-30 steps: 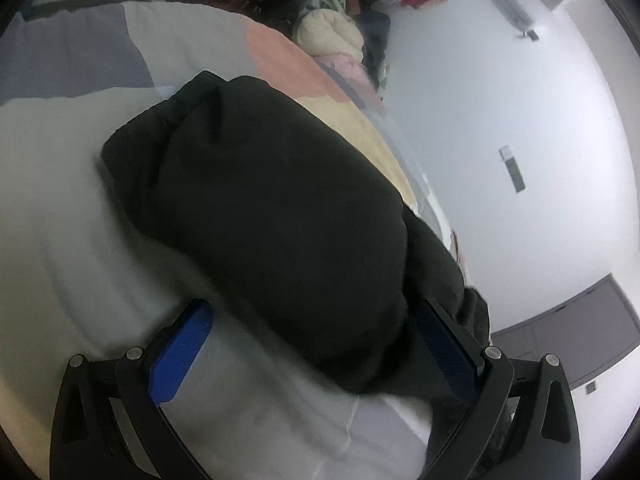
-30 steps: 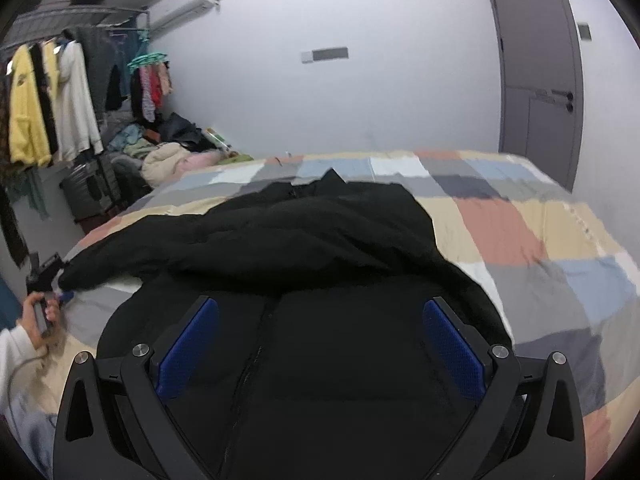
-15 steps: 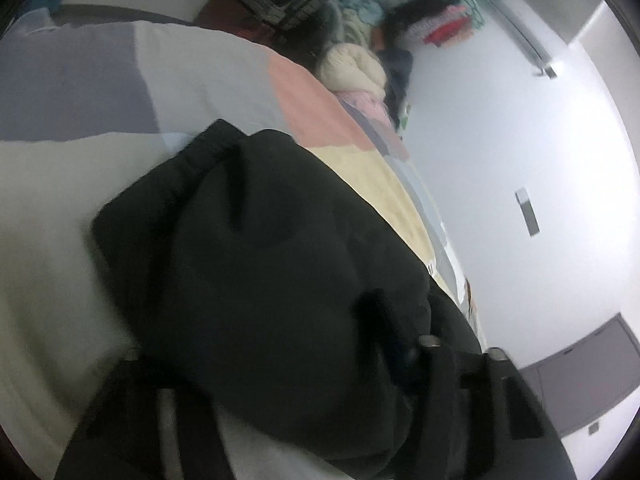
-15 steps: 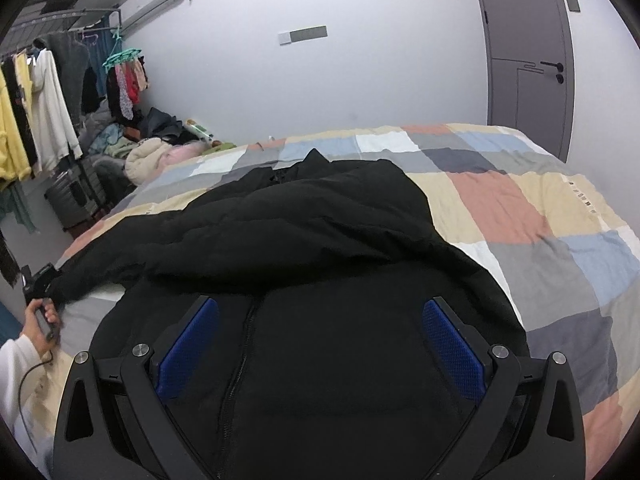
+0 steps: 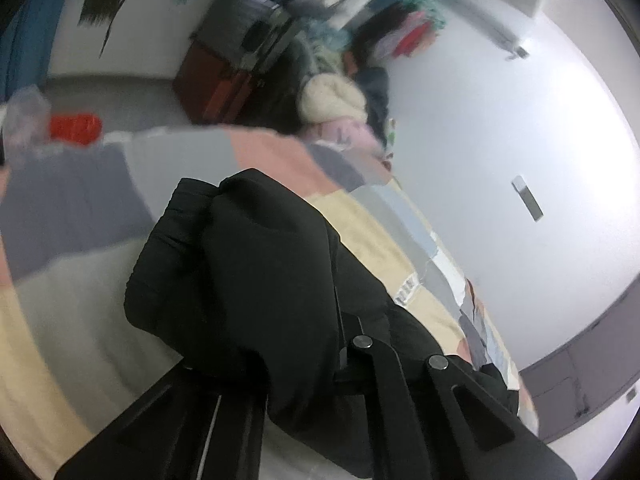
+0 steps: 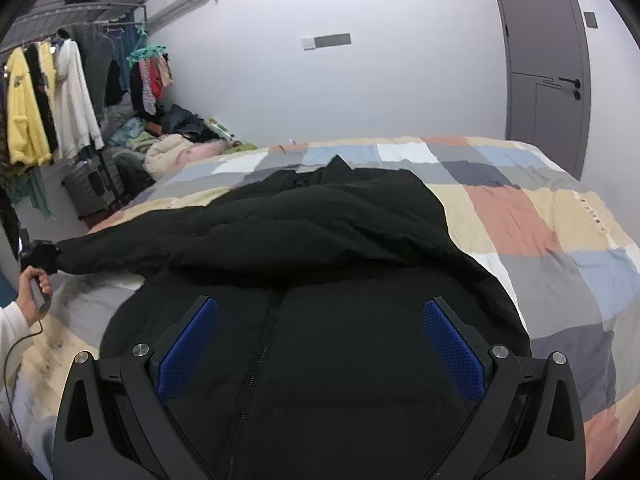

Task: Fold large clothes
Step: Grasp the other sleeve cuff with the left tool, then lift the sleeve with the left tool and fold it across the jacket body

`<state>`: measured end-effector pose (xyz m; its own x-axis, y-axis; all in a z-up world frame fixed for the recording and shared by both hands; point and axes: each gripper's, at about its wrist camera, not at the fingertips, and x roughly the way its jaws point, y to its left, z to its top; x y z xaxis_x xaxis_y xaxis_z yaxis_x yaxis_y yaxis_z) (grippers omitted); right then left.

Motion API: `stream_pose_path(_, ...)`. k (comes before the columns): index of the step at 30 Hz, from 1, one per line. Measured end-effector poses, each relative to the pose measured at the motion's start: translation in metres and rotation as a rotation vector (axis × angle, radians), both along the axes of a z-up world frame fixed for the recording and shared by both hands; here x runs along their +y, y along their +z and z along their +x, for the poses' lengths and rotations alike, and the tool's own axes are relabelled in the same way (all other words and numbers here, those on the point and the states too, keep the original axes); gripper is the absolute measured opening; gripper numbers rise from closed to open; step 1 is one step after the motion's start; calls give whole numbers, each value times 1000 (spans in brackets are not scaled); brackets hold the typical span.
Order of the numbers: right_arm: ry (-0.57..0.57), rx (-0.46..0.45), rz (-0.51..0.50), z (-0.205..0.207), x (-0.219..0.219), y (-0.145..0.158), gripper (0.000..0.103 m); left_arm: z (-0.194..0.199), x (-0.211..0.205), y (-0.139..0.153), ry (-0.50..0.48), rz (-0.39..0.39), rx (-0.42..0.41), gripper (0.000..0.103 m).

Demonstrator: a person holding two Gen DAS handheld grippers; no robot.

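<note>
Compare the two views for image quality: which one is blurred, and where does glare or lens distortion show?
Left wrist view: motion-blurred, the bedspread smeared, glare washing out the wall. Right wrist view: sharp, evenly lit, fisheye bending the door; black jacket crisp.

Black tool [image 6: 320,344] — blue textured pads [image 6: 454,348] — white sleeve [image 6: 12,320].

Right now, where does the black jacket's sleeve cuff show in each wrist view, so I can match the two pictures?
Left wrist view: the sleeve cuff sits at centre, bunched, running down into the left gripper, which is shut on it.
Right wrist view: the cuff is at the far left edge, at the left gripper there.
Shared landmark: the grey wall plate.
</note>
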<state>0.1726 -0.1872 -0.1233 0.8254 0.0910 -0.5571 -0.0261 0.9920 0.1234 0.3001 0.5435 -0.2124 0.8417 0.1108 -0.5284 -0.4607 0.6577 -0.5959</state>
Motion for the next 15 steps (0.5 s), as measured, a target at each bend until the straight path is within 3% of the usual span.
stream_pose_path(6, -5, -15, 12, -11, -7, 7, 103, -9, -33, 66, -55, 120, -18, 4)
stream_pose_path(15, 11, -52, -20, -24, -6, 11, 103, -32, -91, 131, -84, 199, -62, 4)
